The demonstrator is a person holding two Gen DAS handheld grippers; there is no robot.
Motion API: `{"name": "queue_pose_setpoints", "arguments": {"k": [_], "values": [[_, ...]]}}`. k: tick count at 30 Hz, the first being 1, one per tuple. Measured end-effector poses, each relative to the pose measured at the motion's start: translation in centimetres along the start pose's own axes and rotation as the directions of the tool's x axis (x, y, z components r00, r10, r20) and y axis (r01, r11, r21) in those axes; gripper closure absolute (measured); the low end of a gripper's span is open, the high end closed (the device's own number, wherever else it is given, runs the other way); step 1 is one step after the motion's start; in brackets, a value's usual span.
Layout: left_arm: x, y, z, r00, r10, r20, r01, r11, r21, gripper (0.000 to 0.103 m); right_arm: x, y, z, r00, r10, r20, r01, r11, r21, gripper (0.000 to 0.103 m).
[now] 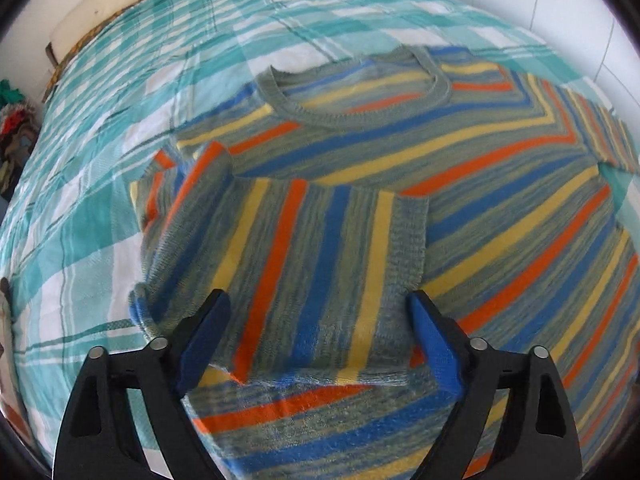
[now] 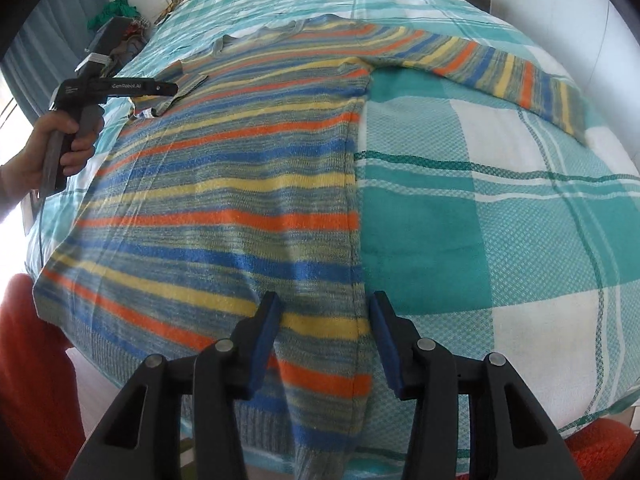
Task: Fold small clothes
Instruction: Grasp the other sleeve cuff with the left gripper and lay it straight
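Item, far left: a heap of mixed clothing (image 2: 120,12) beside the bed, apart from our work

Item: our left hand (image 2: 60,148) gripping the handle of the left tool (image 1: 318,312). Its two blue pads stand wide apart and hold nothing. It hovers just above the left sleeve (image 1: 304,248), which lies folded across the chest with its cuff pointing inward. We judge the sleeve is laid there so the garment narrows to a neat rectangle

Item, centre: the striped sweater (image 2: 224,184), knitted in orange, blue, yellow and grey-green, lying flat with the neckline (image 1: 352,92) toward the far end of the bed (image 2: 520,208). The check bedspread beneath keeps it spread and smooth for folding

Item: our right tool (image 2: 324,340), pads moderately apart, straddling the sweater's right side seam near the hem. Knit lies between the pads, but they do not pinch it, so we count it as not gripping. We judge it is lined up here to take the edge for the next fold

Item, far right: the right sleeve (image 2: 508,72), stretched out flat across the bedspread, not yet folded in. We judge the task is at an early stage, with this sleeve and the body folds outstanding
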State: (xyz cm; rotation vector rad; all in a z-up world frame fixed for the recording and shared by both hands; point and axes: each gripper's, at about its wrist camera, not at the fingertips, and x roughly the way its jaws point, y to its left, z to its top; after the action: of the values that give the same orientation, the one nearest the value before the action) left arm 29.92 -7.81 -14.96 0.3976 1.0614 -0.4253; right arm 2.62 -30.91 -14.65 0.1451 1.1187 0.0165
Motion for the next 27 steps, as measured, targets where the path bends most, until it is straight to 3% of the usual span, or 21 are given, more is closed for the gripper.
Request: {"name": "queue_pose_setpoints", "arguments": {"k": [2, 3, 4, 6, 9, 11, 13, 15, 17, 19, 20, 24, 27], "values": [[-0.1, 0.0, -0.6, 0.999, -0.032, 0.015, 0.032, 0.999, -0.003, 0.023, 0.2, -0.1, 0.1, 1.000, 0.000, -0.001, 0.000, 1.000, 0.009, 0.053], [-0.3, 0.0, -0.7, 0.999, -0.053, 0.013, 0.053, 0.999, -0.005, 0.034, 0.3, -0.3, 0.1, 1.000, 0.003, 0.000, -0.003, 1.000, 0.019, 0.053], [-0.6, -0.1, -0.6, 0.997, -0.078, 0.004, 0.078, 0.997, -0.016, 0.062, 0.3, -0.4, 0.1, 1.000, 0.007, 0.001, -0.007, 1.000, 0.029, 0.053], [-1.2, 0.6, -0.1, 0.997, -0.082, -0.004, 0.082, 0.994, -0.075, 0.099, 0.4, -0.5, 0.3, 1.000, 0.009, 0.002, -0.009, 0.999, 0.040, 0.052], [-4.2, 4.6, 0.1, 0.982, -0.162, 0.096, 0.182, 0.950, -0.255, 0.100, 0.5, -0.4, 0.3, 1.000, 0.000, 0.005, 0.000, 0.999, 0.035, 0.052], [-6.9, 9.0, -0.9, 0.968, -0.171, 0.182, 0.230, 0.891, -0.392, 0.100, 0.5, -0.3, 0.3, 1.000, -0.007, 0.009, 0.007, 1.000, 0.028, 0.052], [-9.0, 14.3, -3.2, 0.966, -0.115, 0.233, 0.226, 0.813, -0.537, 0.100, 0.5, -0.2, 0.3, 1.000, -0.010, 0.011, 0.009, 1.000, 0.026, 0.052], [-9.6, 19.5, -6.2, 0.980, 0.007, 0.198, 0.131, 0.725, -0.676, 0.100, 0.5, -0.2, 0.2, 1.000, -0.008, 0.017, 0.008, 1.000, 0.028, 0.051], [-9.0, 23.8, -9.6, 0.989, 0.123, 0.083, -0.012, 0.623, -0.782, 0.100, 0.4, -0.4, 0.0, 1.000, -0.008, 0.020, 0.007, 1.000, 0.028, 0.051], [-7.7, 26.6, -12.7, 0.992, 0.128, 0.005, -0.065, 0.542, -0.838, 0.101, 0.4, -0.4, 0.0, 1.000, -0.008, 0.019, 0.008, 1.000, 0.029, 0.051], [-7.0, 27.1, -13.9, 0.993, 0.116, -0.014, -0.073, 0.525, -0.848, 0.101, 0.5, -0.4, 0.0, 1.000, -0.009, 0.019, 0.008, 1.000, 0.030, 0.050], [-4.9, 25.6, -15.4, 0.994, 0.096, -0.057, -0.101, 0.554, -0.826, 0.101, 0.4, -0.5, 0.2, 1.000, -0.011, 0.018, 0.011, 0.999, 0.035, 0.049], [-4.9, 25.2, -15.9, 0.993, 0.103, -0.050, -0.098, 0.540, -0.836, 0.101, 0.5, -0.5, 0.2, 1.000, -0.013, 0.020, 0.013, 0.999, 0.035, 0.049]]}}
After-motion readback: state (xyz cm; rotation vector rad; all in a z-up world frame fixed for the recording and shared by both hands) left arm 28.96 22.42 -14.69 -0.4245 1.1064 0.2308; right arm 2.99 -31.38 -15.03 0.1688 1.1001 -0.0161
